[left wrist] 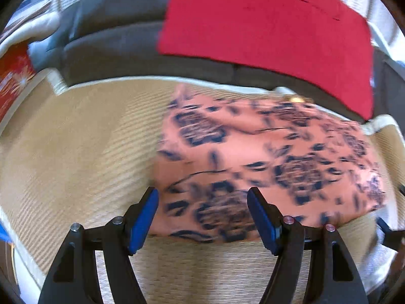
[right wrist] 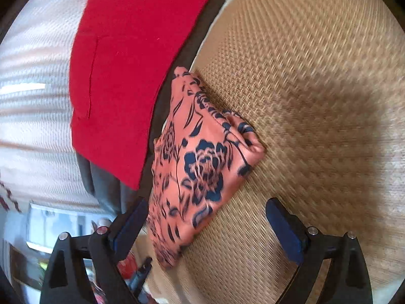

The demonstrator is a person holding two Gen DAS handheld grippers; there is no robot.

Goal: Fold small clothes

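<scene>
Pink floral garment (right wrist: 200,167) lying folded into a compact bundle on woven mat (right wrist: 316,76), at 12 o'clock of both tools, far edge touching the grey cushion (left wrist: 114,50) bearing folded red cloth (left wrist: 265,25). Left gripper (left wrist: 202,215) hovering over near edge, jaws standing wide, gripping nothing. Right gripper (right wrist: 206,230) also gaping wide, empty, bundle's corner lying between the jaws but not pinched. Judging fabric light, soft, likely slippery; layers liable to slide apart. Best taking hold at a folded edge, pinching all layers. No containers showing.
</scene>
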